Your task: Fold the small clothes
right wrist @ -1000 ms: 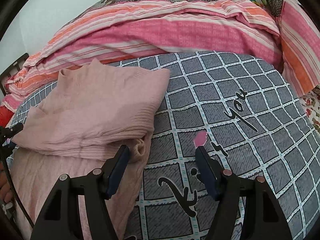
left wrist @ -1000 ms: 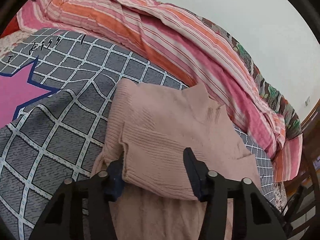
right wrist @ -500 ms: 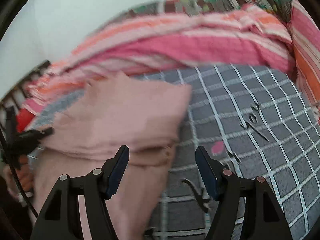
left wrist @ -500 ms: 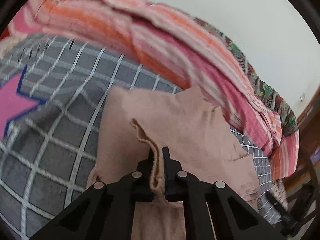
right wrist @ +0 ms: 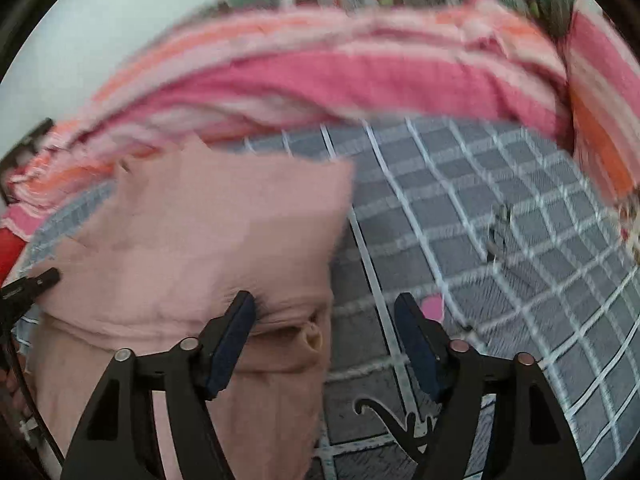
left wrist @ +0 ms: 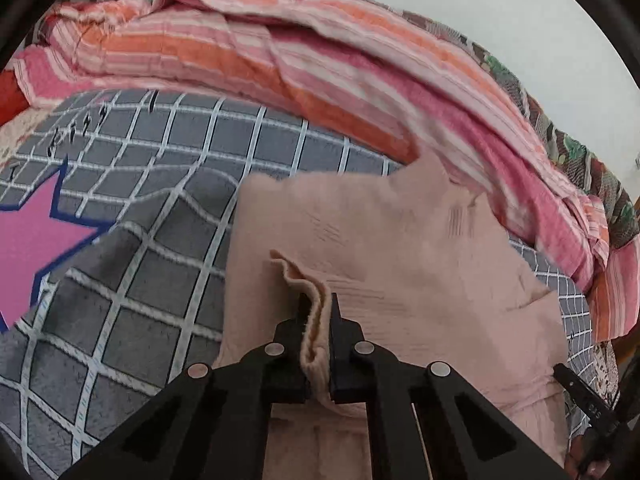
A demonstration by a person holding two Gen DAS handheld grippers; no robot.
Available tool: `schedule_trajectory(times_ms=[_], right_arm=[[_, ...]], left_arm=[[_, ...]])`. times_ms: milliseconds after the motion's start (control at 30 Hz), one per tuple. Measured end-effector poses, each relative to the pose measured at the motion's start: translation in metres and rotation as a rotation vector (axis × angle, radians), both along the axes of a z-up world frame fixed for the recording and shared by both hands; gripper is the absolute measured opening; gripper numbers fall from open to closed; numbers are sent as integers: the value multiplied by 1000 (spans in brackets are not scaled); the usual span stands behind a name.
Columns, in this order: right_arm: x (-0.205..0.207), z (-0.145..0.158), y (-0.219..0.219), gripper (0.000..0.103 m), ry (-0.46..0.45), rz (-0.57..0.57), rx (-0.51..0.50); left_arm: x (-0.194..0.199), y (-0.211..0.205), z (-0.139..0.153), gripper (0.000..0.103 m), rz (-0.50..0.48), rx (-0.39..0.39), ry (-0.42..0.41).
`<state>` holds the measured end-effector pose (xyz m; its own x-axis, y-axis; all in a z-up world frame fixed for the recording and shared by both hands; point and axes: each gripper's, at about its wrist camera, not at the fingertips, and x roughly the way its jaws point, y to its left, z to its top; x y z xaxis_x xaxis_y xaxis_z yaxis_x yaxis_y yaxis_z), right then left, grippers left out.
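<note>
A pale pink knit sweater lies partly folded on the grey checked bedcover. My left gripper is shut on a bunched ridge of its near folded edge, which stands up between the pads. In the blurred right wrist view the sweater fills the left half. My right gripper hovers over the sweater's right edge with its jaws closing. A rolled cuff lies between them, and the left pad is at the fold without pinching it. The left gripper's tip shows at the far left.
A rumpled pink and orange striped quilt is heaped along the far side of the bed, with a floral cover behind it. A pink star print marks the bedcover on the left. The right gripper's tip shows at the lower right.
My left gripper went from open around the sweater's folded edge to shut on it, raising a ridge of knit. My right gripper shifted left, so the sweater's edge now lies between its jaws.
</note>
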<state>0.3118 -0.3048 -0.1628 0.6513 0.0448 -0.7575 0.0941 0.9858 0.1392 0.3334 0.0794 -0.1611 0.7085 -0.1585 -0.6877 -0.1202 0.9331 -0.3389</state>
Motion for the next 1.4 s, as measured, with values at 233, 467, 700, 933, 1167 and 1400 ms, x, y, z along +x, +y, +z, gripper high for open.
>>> schedule_trajectory(times_ms=[233, 467, 700, 933, 1167, 1400], right_arm=[[-9, 3, 5, 67, -24, -4, -18], [-14, 7, 19, 67, -45, 32, -84], [-17, 8, 26, 67, -60, 61, -99], [-18, 10, 21, 67, -77, 46, -82], [-19, 12, 27, 67, -87, 55, -118], [-22, 14, 36, 67, -105, 72, -190]], left_arm=[[-14, -8, 0, 16, 2, 83, 7], [-28, -30, 3, 39, -39, 193, -4], [-32, -39, 5, 41, -28, 254, -9], [-34, -45, 5, 41, -19, 297, -11], [-34, -47, 6, 41, -29, 305, -7], [-38, -53, 7, 41, -41, 332, -9]])
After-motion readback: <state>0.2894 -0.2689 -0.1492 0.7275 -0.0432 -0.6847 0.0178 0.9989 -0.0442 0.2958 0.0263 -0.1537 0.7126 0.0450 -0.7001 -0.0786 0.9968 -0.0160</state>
